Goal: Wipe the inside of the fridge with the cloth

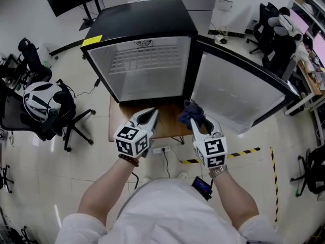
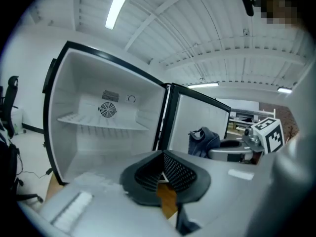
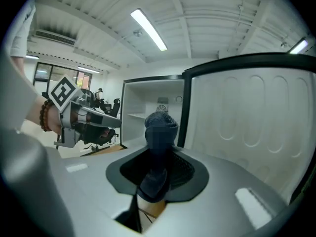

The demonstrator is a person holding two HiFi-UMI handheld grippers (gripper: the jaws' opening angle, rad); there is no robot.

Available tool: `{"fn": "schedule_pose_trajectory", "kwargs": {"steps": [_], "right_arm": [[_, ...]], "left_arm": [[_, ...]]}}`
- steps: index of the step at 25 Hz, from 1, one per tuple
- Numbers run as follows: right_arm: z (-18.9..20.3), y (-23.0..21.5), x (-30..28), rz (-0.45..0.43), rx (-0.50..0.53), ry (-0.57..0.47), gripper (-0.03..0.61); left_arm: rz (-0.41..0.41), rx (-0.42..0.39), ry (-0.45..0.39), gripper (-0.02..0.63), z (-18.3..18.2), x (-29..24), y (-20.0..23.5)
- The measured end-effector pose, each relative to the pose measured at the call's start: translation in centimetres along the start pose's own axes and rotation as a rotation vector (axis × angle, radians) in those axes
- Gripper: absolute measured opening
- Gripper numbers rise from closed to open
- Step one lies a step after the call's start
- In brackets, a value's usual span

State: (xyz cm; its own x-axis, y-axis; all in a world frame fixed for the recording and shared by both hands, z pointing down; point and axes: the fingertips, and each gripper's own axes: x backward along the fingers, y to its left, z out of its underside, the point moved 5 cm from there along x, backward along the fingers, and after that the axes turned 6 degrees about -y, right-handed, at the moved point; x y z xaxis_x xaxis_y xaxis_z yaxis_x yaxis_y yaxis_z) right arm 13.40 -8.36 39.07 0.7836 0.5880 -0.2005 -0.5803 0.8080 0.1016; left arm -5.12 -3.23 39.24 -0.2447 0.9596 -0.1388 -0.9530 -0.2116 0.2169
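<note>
1. In front of the open fridge (image 1: 147, 67), which stands on a wooden table (image 1: 170, 123), the right gripper (image 1: 197, 122) clamps the dark blue cloth (image 1: 190, 113), just outside the cabinet.
2. The left gripper (image 1: 151, 115) is closed tight and holds nothing.
3. The door (image 1: 233, 93) stands wide open at the right.

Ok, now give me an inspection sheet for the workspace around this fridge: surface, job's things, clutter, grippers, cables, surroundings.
surface: wooden table, the fridge standing on it.
job's things: black fridge, door open; white interior with one wire shelf; dark blue cloth bunched up.
clutter: nothing seen.
grippers: left gripper shut, empty; right gripper shut on the cloth; both in front of the opening.
cables: power strip with a lead on the floor.
surroundings: office chair at left with a white helmet; striped floor tape.
</note>
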Motion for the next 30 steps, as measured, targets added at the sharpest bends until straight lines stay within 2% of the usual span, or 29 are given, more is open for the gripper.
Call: {"fn": "schedule_pose_trajectory", "kwargs": {"steps": [6,14,24,30], "right_arm": [[-3.7,4.9,-1.1,-0.059,0.026,-0.066,0.092],[-6.7,9.8,-1.0,-0.076,0.048,-0.11,0.092],[-6.8,13.9,0.1,-0.046,0.063,-0.121,0.092],[-7.4,14.8,0.7,-0.033,0.07,-0.133,0.092]], "left_arm": [[-0.01,-0.109,-0.034,0.005,-3.0,4.4,1.3],[0.015,-0.203,-0.078,0.005,-5.3,8.9,2.1],[0.057,-0.276,-0.069,0.005,-4.5,11.9,2.0],[0.06,-0.314,-0.073,0.005,-4.7,12.6,1.8]]}}
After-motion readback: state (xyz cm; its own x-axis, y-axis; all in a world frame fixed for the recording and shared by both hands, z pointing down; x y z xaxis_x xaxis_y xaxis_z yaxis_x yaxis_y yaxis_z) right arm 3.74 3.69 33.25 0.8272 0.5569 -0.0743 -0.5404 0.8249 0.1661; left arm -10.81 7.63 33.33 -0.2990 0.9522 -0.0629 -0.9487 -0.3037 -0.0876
